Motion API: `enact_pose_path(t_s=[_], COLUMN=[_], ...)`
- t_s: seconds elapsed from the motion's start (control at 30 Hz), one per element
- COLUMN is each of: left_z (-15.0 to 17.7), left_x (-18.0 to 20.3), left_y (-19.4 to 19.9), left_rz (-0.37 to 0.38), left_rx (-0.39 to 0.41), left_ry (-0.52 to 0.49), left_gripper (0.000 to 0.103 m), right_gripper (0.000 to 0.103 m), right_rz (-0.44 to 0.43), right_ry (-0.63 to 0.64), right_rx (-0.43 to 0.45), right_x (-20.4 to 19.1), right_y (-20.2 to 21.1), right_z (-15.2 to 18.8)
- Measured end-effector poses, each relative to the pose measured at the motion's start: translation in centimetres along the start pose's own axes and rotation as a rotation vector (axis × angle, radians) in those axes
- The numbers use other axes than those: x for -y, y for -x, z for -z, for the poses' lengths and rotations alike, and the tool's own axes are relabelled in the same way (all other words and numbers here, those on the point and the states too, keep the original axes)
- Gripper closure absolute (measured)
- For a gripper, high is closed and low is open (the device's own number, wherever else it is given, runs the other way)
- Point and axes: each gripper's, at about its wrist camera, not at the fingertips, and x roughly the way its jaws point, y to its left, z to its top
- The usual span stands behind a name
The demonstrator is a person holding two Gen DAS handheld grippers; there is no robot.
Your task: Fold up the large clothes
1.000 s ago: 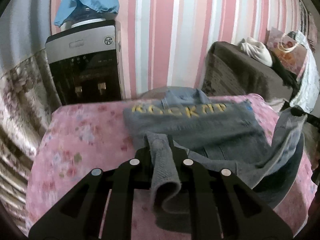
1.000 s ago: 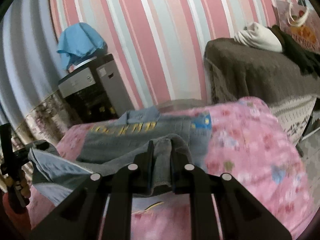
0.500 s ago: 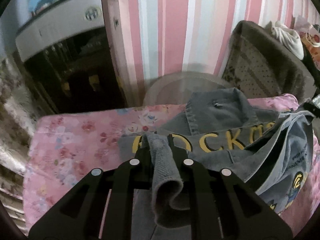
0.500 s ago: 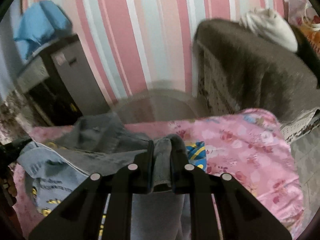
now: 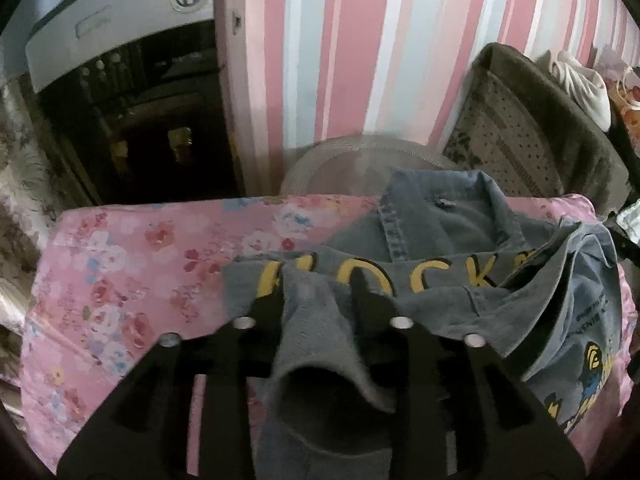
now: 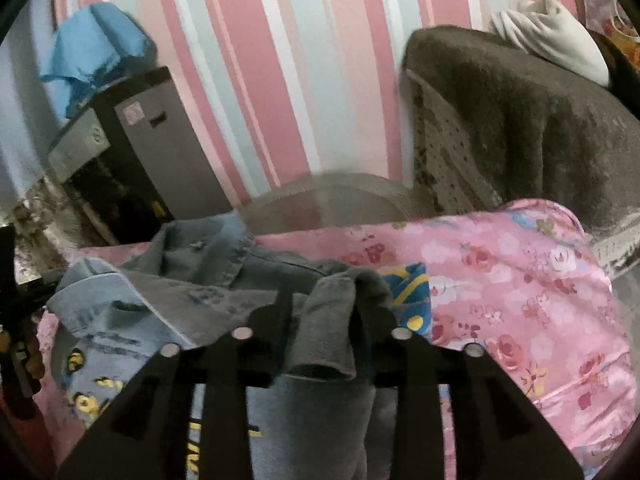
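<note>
A grey-blue denim jacket with yellow letters lies on a table with a pink floral cover; its collar points to the far edge. My left gripper is shut on a fold of the jacket's hem, held over the lettered back. My right gripper is shut on another fold of the same jacket, near the collar. The cloth between the two grippers hangs in a loose loop showing printed lining.
A water dispenser stands behind the table at the left against the striped wall. A brown covered sofa with a white garment is at the right. A round woven seat sits behind the table's far edge.
Both grippers have carried the jacket's lower edge forward, away from the near side and over the lettered back toward the collar. Both stay shut on the cloth.
</note>
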Motion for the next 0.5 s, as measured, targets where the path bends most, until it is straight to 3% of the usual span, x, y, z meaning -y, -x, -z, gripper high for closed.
enact_pose_path(t_s=[0.03,0.07,0.3,0.5], left_z=[-0.1,-0.2,-1.2,-1.7], left_x=[-0.2,-0.4,-2.7,-5.4], left_y=[0.4,1.1,4.0,5.2], left_rz=[-0.022,-0.047,-0.073,-0.082], left_rx=[0.022,0.058,0.126,0.121], left_ry=[0.005,0.012,0.048,0.056], left_gripper=[0.029,0.008,0.006,0.004], right_gripper=[0.054,0.054,0.054,0.048], right_rz=[-0.011,-0.019,0.043,0.022], right_ry=[-0.015,-0.028,0.033,0.026], right_rx=[0.027,0.046,0.011,0.028], right_x=[0.3,0.5,0.7,1.6], right_y=[0.6,1.1,0.7,1.4], right_z=[-0.2,-0.4,0.0,0.0])
